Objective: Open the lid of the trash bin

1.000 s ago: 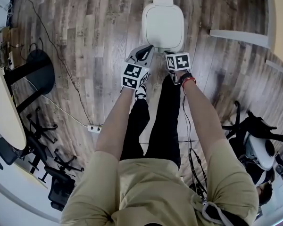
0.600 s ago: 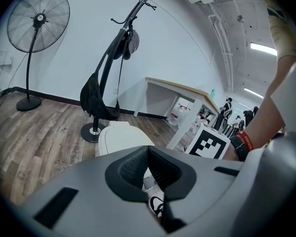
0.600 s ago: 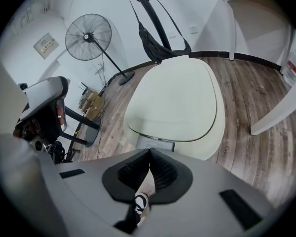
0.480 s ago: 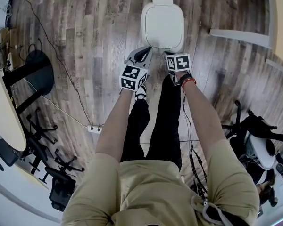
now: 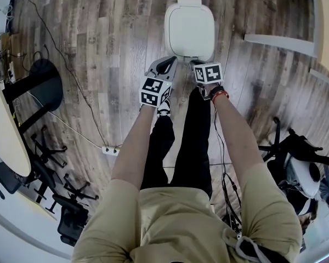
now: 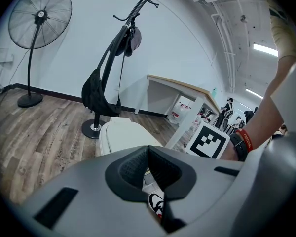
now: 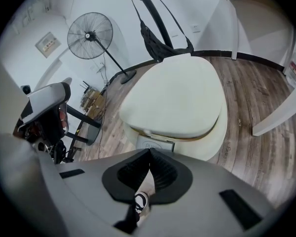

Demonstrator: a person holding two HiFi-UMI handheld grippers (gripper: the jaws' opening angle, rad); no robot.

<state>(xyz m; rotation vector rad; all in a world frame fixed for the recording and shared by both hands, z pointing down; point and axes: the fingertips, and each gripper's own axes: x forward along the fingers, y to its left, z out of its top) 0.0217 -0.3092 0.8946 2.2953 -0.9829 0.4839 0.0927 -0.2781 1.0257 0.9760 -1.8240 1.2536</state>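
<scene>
The white trash bin [image 5: 189,29] stands on the wood floor just ahead of the person's feet, with its lid [image 7: 175,98] down. Both grippers hover side by side just before its near edge, touching nothing. My left gripper [image 5: 165,64] is shut and holds nothing; in its own view the bin [image 6: 122,135] lies just beyond the closed jaws. My right gripper [image 5: 197,64] is also shut and empty, pointing at the bin's front panel [image 7: 155,144] below the lid. The left gripper [image 7: 47,107] shows at the left of the right gripper view.
A coat stand with a black bag [image 6: 99,90] rises right behind the bin, and a standing fan [image 6: 39,19] is further left. A white table [image 6: 187,95] is at the right. A power strip and cable [image 5: 108,149] lie on the floor at left, near folded chairs [image 5: 55,185].
</scene>
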